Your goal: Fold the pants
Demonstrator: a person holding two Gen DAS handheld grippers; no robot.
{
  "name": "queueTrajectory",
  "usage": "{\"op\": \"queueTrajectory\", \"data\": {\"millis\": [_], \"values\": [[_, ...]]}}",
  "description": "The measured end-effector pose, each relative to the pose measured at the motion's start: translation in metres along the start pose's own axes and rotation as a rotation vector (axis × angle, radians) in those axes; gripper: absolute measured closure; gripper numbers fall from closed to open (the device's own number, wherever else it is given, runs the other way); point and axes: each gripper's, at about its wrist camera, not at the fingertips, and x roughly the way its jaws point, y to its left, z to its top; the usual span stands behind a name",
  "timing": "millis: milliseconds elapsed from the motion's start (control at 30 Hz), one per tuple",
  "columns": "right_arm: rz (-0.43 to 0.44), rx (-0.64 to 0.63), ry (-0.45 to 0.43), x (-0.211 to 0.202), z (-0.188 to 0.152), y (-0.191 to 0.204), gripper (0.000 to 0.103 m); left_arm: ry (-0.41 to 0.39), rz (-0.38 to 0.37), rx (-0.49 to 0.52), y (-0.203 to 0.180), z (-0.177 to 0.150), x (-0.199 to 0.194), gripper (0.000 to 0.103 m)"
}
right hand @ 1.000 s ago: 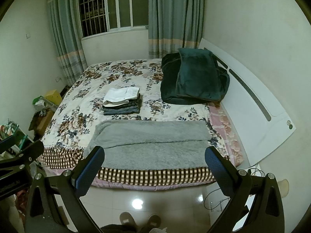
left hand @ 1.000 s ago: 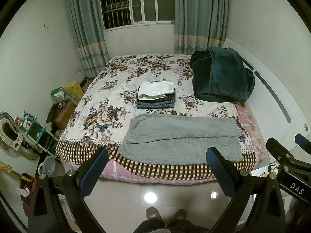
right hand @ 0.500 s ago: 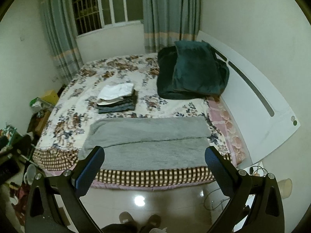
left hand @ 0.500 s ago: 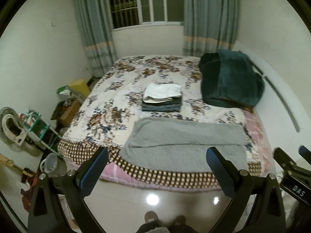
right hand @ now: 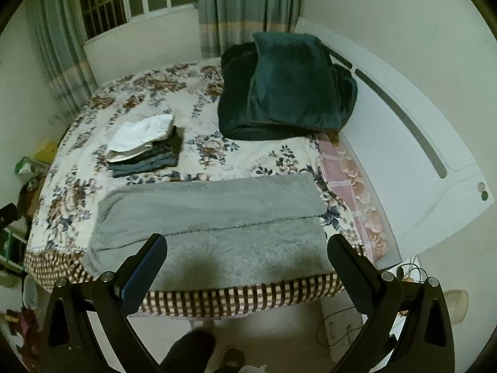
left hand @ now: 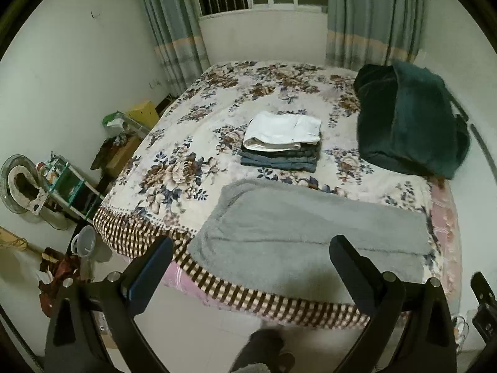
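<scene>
Left wrist view, hand-held gripper: the left hand-held gripper was spread wide and held nothing, hanging over the floor short of the bed's edge.
Left wrist view, pants: the grey fleecy pants lay flat just ahead of the fingers, lengthwise across the near edge of the bed, one leg laid on the other with a dark seam line between them.
Left wrist view, beyond: a stack of folded clothes sat farther ahead, apart from the pants; a dark green blanket lay ahead and to the right.
Left wrist view, below: a foot in a dark slipper showed under the hand-held gripper.
Right wrist view, hand-held gripper: the right hand-held gripper was likewise wide and empty, its fingertips framing the near leg of the pants without touching it.
Right wrist view, beyond: the stack stood ahead to the left, the blanket ahead to the right, against the white headboard.
Step in hand: apparently the approach, with the pants already halved lengthwise and no grasp made.
Next move: probably each hand-held gripper would need to come down on one end of the pants, pinch both layers together, and carry that end over to the other.
</scene>
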Motion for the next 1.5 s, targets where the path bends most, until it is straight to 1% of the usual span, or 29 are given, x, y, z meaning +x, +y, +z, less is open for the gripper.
{"op": "queueTrajectory", "data": {"millis": [67, 200, 233, 300, 367, 433, 467, 500, 533, 567, 600, 667, 700, 733, 800, 900, 933, 967, 1000, 1067, 1100, 1133, 1200, 1233, 1267, 1300, 1333, 1433, 1500], "values": [[-0.011, 0.017, 0.033, 0.040, 0.017, -0.003, 0.000, 0.023, 0.007, 0.009, -0.005, 0.013, 0.027, 0.000], [-0.041, 0.077, 0.111, 0.131, 0.052, -0.007, 0.000, 0.100, 0.029, -0.016, -0.013, 0.048, 0.100, 0.000], [-0.052, 0.096, 0.130, 0.154, 0.061, -0.009, 0.000, 0.138, 0.039, -0.036, -0.015, 0.059, 0.131, 0.000], [-0.067, 0.144, 0.183, 0.209, 0.079, -0.013, 0.000, 0.198, 0.040, -0.060, -0.020, 0.073, 0.175, 0.000], [-0.061, 0.209, 0.246, 0.268, 0.093, -0.017, 0.000, 0.283, 0.057, -0.091, -0.026, 0.086, 0.237, 0.000], [-0.049, 0.304, 0.340, 0.340, 0.106, -0.026, 0.000, 0.363, 0.064, -0.126, -0.029, 0.094, 0.293, 0.000], [-0.036, 0.352, 0.376, 0.368, 0.108, -0.030, 0.000, 0.417, 0.059, -0.151, -0.030, 0.096, 0.328, 0.000], [-0.020, 0.412, 0.419, 0.403, 0.111, -0.037, 0.000, 0.460, 0.051, -0.171, -0.031, 0.097, 0.354, 0.000], [-0.009, 0.465, 0.457, 0.433, 0.112, -0.043, 0.000, 0.515, 0.044, -0.209, -0.031, 0.098, 0.392, 0.000], [0.000, 0.514, 0.487, 0.465, 0.113, -0.049, 0.000, 0.545, 0.039, -0.237, -0.032, 0.098, 0.418, 0.000], [0.000, 0.561, 0.509, 0.499, 0.115, -0.055, 0.000, 0.577, 0.037, -0.261, -0.033, 0.098, 0.442, 0.000], [-0.038, 0.613, 0.546, 0.563, 0.113, -0.065, 0.000, 0.647, 0.033, -0.332, -0.035, 0.094, 0.502, 0.000], [-0.057, 0.623, 0.560, 0.587, 0.112, -0.066, 0.000, 0.667, 0.035, -0.353, -0.037, 0.093, 0.519, 0.000], [-0.083, 0.633, 0.582, 0.612, 0.110, -0.069, 0.000, 0.699, 0.042, -0.385, -0.038, 0.090, 0.548, 0.000], [-0.102, 0.664, 0.616, 0.660, 0.103, -0.077, 0.000, 0.737, 0.053, -0.423, -0.036, 0.083, 0.581, 0.000], [-0.144, 0.689, 0.649, 0.711, 0.093, -0.093, 0.000, 0.761, 0.094, -0.478, -0.034, 0.070, 0.626, 0.000], [-0.155, 0.712, 0.666, 0.724, 0.088, -0.097, 0.000, 0.761, 0.102, -0.486, -0.033, 0.067, 0.631, 0.007], [-0.145, 0.763, 0.689, 0.742, 0.080, -0.105, 0.000, 0.767, 0.128, -0.477, -0.034, 0.062, 0.636, 0.023], [-0.128, 0.800, 0.704, 0.752, 0.075, -0.110, 0.000, 0.772, 0.137, -0.473, -0.034, 0.058, 0.638, 0.033], [-0.106, 0.881, 0.727, 0.773, 0.062, -0.119, 0.000, 0.749, 0.147, -0.476, -0.032, 0.053, 0.634, 0.071], [-0.094, 0.902, 0.731, 0.779, 0.058, -0.121, 0.000, 0.728, 0.155, -0.473, -0.030, 0.053, 0.629, 0.080], [-0.093, 0.916, 0.730, 0.783, 0.054, -0.124, 0.003, 0.704, 0.164, -0.475, -0.027, 0.054, 0.620, 0.091], [-0.097, 0.917, 0.712, 0.790, 0.052, -0.126, 0.021, 0.657, 0.139, -0.502, -0.020, 0.056, 0.601, 0.096], [-0.101, 0.900, 0.703, 0.790, 0.052, -0.126, 0.041, 0.637, 0.129, -0.512, -0.017, 0.057, 0.590, 0.097], [-0.105, 0.883, 0.686, 0.787, 0.052, -0.126, 0.070, 0.615, 0.109, -0.518, -0.015, 0.059, 0.576, 0.098], [-0.096, 0.873, 0.669, 0.783, 0.053, -0.125, 0.084, 0.598, 0.097, -0.517, -0.014, 0.061, 0.565, 0.098], [-0.083, 0.866, 0.651, 0.776, 0.056, -0.124, 0.092, 0.579, 0.086, -0.508, -0.014, 0.064, 0.551, 0.098], [-0.014, 0.859, 0.547, 0.740, 0.065, -0.125, 0.093, 0.515, 0.052, -0.497, -0.012, 0.072, 0.498, 0.099], [0.062, 0.861, 0.463, 0.705, 0.074, -0.126, 0.093, 0.465, 0.020, -0.517, -0.006, 0.080, 0.460, 0.099]]}}
